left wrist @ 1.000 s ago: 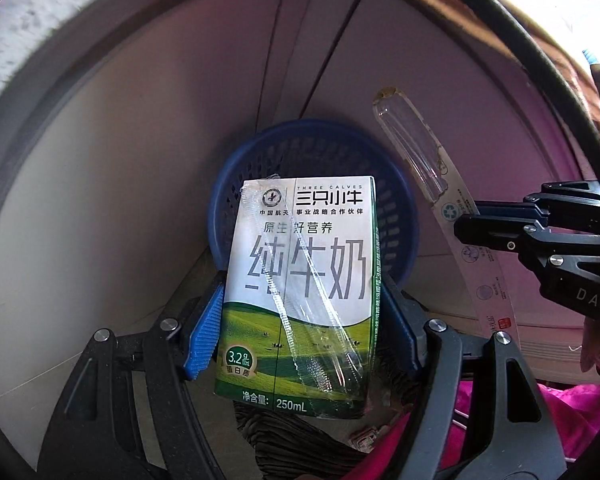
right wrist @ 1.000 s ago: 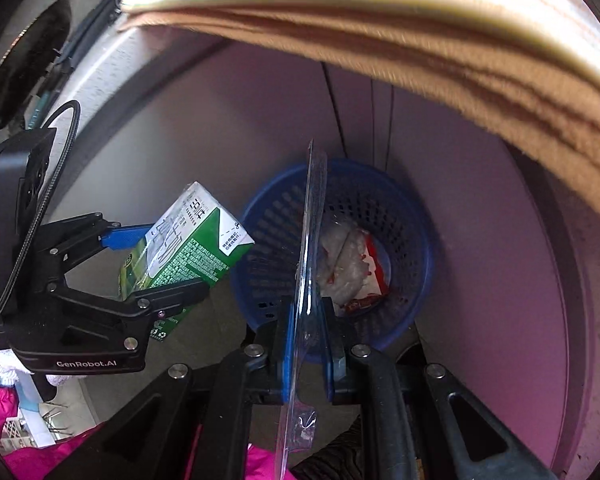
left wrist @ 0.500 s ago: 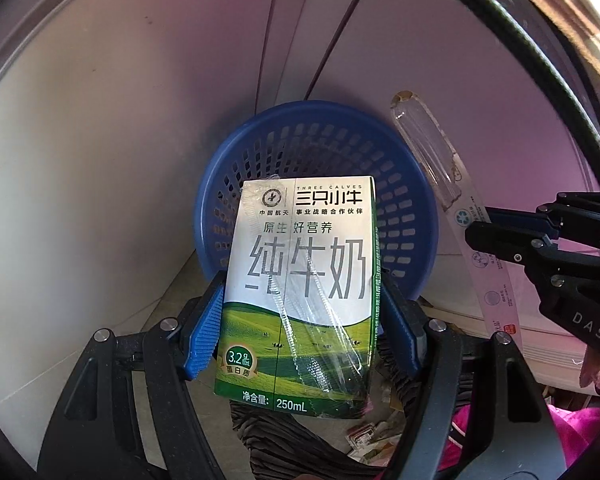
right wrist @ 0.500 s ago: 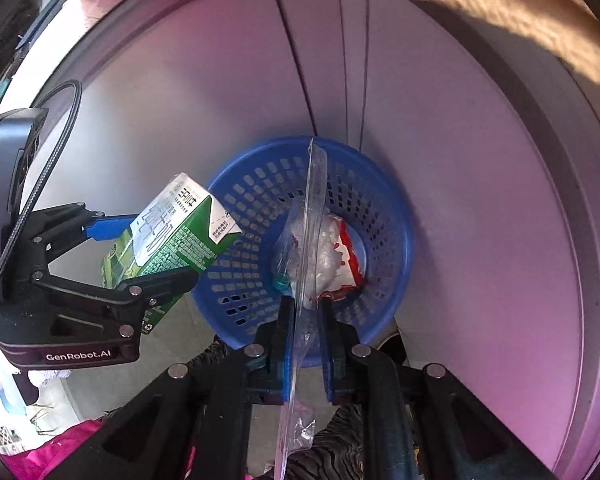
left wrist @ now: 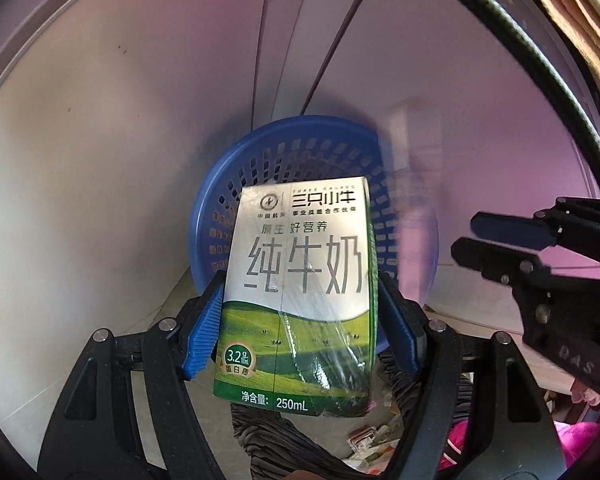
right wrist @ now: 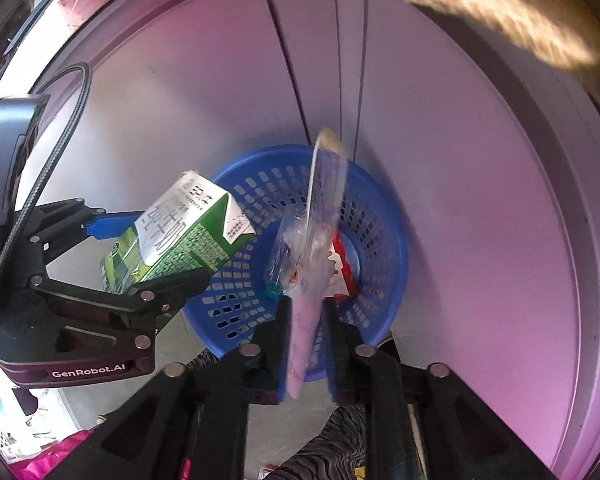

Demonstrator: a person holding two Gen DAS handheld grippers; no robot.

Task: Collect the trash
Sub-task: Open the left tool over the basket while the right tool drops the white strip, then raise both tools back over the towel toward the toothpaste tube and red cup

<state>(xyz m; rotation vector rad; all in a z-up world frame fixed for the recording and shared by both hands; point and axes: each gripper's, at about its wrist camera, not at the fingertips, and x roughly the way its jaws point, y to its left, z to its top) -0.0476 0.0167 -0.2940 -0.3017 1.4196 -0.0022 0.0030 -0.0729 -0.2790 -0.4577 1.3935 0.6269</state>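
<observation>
The clear wrapper (right wrist: pixel 324 216) hangs above the basket (right wrist: pixel 384 240), slipping loose as my right gripper (right wrist: pixel 308 344) spreads its jaws; I should keep them over the basket until it falls clear. My left gripper (left wrist: pixel 300 320) clamps the carton (left wrist: pixel 300 292) above the basket's near rim. Both 2 grippers point steeply down.

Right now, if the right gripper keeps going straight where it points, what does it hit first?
Probably the blue basket, about at its near rim. The right gripper is opening; the clear package between its pads looks blurred, likely dropping. Depth unclear.
</observation>
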